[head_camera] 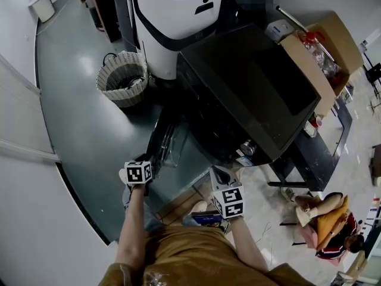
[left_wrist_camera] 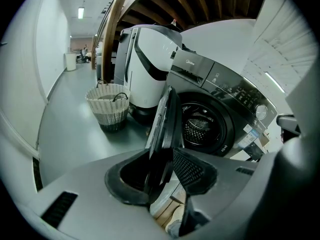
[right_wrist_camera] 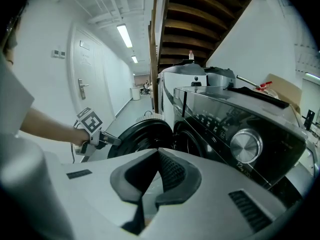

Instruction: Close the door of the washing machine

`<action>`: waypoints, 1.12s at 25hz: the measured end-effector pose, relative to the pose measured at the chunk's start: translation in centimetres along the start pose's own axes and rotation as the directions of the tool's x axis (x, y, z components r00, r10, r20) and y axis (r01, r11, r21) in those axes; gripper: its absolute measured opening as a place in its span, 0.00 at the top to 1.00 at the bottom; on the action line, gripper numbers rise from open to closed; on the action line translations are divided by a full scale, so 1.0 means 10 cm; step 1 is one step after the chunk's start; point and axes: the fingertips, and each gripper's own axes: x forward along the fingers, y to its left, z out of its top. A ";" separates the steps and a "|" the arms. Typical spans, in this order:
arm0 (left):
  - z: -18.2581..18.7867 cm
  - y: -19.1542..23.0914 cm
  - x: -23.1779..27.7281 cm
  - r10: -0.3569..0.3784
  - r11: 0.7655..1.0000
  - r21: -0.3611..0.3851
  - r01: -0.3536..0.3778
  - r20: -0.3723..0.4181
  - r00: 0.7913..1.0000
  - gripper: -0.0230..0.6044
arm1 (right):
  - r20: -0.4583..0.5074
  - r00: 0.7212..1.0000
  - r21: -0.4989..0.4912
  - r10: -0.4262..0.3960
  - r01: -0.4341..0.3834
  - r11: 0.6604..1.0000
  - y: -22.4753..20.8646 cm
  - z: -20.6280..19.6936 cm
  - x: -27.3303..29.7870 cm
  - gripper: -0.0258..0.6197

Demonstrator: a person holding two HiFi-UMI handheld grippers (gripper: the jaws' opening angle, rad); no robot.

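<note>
The dark washing machine (head_camera: pixel 250 88) stands with its round door (head_camera: pixel 164 139) swung out to the left. In the left gripper view the door (left_wrist_camera: pixel 165 119) is edge-on, and behind it the drum opening (left_wrist_camera: pixel 200 126) shows. My left gripper (left_wrist_camera: pixel 162 154) is open, with the door's free edge between its jaws. In the right gripper view that gripper (right_wrist_camera: pixel 102 139) reaches to the door's (right_wrist_camera: pixel 142 136) rim. My right gripper (right_wrist_camera: pixel 158 151) is shut on nothing, in front of the control panel (right_wrist_camera: pixel 235 134). In the head view both grippers (head_camera: pixel 147 162) (head_camera: pixel 220 171) hang before the machine.
A wicker basket (head_camera: pixel 122 79) stands on the grey floor left of the door. A white machine (head_camera: pixel 175 16) is behind it. A cardboard box (head_camera: pixel 321 46) sits at the washer's right. A person (head_camera: pixel 324 219) sits at the lower right. A white wall runs along the left.
</note>
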 end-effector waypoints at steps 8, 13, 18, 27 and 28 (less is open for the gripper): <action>-0.04 -0.20 0.04 -0.017 1.000 0.021 0.017 -0.012 1.000 0.71 | -0.008 1.000 0.003 -0.015 0.015 1.000 -0.11 -0.11 -0.14 0.94; -0.06 -0.33 0.07 -0.030 0.999 0.024 0.030 -0.016 0.999 0.71 | -0.013 1.000 0.010 -0.023 0.024 1.000 -0.17 -0.19 -0.20 0.94; -0.09 -0.43 0.10 -0.041 0.998 0.035 0.042 -0.024 0.999 0.71 | -0.012 1.000 0.013 -0.027 0.027 1.000 -0.20 -0.22 -0.24 0.94; -0.12 -0.58 0.12 -0.052 0.997 0.052 0.054 -0.040 0.998 0.72 | -0.009 1.000 0.023 -0.028 0.029 0.999 -0.23 -0.25 -0.29 0.94; -0.12 -0.59 0.13 -0.054 0.997 0.055 0.056 -0.041 0.998 0.72 | -0.009 1.000 0.023 -0.029 0.029 0.999 -0.23 -0.25 -0.29 0.94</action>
